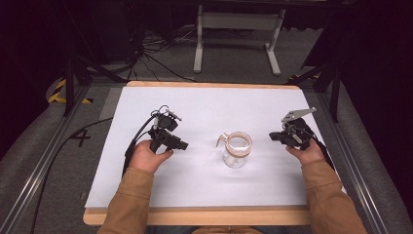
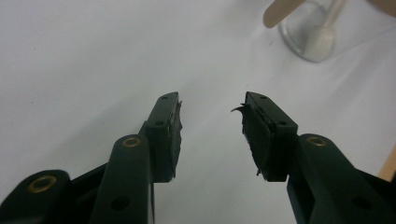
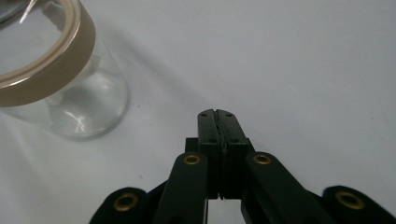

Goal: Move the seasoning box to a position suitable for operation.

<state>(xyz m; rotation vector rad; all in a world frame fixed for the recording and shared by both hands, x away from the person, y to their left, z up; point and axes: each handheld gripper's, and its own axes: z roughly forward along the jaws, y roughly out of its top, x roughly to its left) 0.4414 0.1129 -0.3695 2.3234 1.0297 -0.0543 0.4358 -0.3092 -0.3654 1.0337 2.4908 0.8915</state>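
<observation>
Clear glass jar (image 1: 236,151), upright, tan band around its open rim, pale wooden spoon handle (image 1: 221,141) leaning out over the rim toward the left, standing on the white table sheet (image 1: 204,107) near its front middle, contents unclear

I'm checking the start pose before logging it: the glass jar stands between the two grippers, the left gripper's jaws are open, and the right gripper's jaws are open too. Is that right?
Not quite. The right gripper is shut: the right gripper view shows its two jaws pressed together with nothing between them. The rest holds: the glass jar stands between the two grippers, and the left gripper has its jaws open.
</observation>
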